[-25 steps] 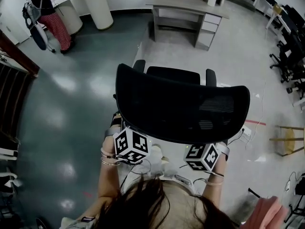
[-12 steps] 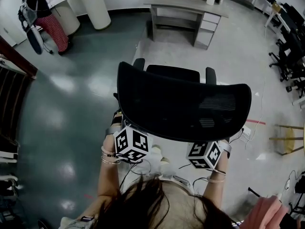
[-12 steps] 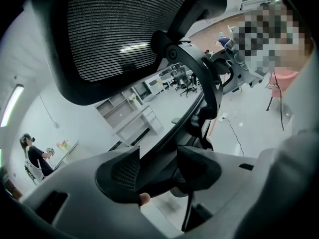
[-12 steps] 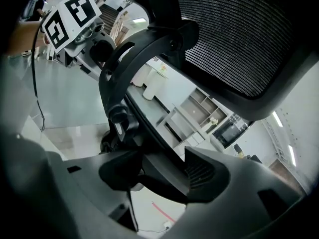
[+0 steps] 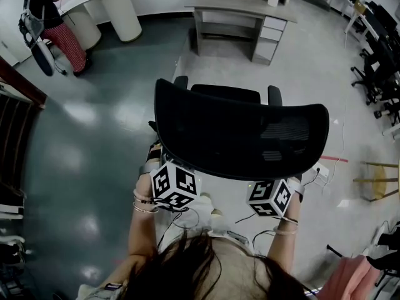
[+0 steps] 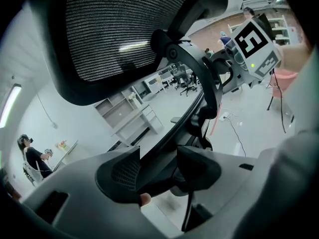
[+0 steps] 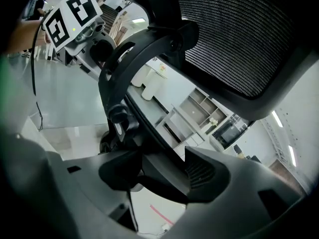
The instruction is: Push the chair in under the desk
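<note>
- Head view: chair (image 5: 250,142) at centre of frame; its black mesh backrest (image 5: 200,117) faces the wearer, seat and both armrests point toward the top of frame; it stands on the open floor (image 5: 312,74), well apart from the desk (image 5: 244,6) at top centre, not under it; desk is grey, with a drawer stack (image 5: 273,35) at its right end.
- Head view: left gripper (image 5: 174,185) sits just below the backrest's lower left edge, right gripper (image 5: 270,199) just below its lower right edge; marker cubes show; jaws are hidden beneath the backrest here.
- Head view, surroundings: a person (image 5: 47,17) at upper left beside a white curved counter (image 5: 106,5); dark office chairs (image 5: 378,61) along the right edge; wooden stool (image 5: 375,181) at right.
- Left gripper view: jaws stand partly apart, closed onto a dark strut (image 6: 166,163) of the chair's back frame; strut fills the gap and meets both jaws; mesh backrest fills the upper left; right gripper's marker cube at upper right; desk small at middle left, far beyond the chair.
- Right gripper view: jaws likewise partly apart and clamped on a dark frame bar (image 7: 162,176) of the chair running between them; mesh backrest fills the upper right; left gripper's marker cube at upper left; desk small, right of centre.
</note>
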A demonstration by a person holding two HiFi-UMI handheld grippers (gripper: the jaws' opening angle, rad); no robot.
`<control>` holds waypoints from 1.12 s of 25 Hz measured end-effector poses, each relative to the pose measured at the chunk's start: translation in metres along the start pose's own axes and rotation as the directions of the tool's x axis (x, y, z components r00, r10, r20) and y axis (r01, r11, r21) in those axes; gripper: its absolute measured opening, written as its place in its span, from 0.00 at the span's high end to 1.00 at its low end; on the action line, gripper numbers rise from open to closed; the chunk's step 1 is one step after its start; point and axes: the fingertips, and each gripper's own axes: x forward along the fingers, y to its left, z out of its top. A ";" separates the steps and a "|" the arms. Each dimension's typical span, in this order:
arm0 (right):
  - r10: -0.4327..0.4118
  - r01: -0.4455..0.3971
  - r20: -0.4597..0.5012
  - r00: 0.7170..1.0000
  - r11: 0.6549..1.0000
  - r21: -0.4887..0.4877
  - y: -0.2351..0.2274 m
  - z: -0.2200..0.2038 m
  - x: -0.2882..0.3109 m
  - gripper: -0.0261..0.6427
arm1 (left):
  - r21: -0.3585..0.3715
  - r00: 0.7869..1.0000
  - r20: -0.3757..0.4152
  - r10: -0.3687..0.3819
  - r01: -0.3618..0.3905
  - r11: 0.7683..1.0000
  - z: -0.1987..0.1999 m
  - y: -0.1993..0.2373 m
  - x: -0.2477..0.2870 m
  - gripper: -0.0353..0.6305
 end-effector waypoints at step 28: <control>-0.024 0.024 -0.014 1.000 0.999 0.031 -0.020 0.040 0.062 0.59 | 0.047 0.998 0.061 -0.006 0.003 0.999 0.001 0.062 0.055 0.60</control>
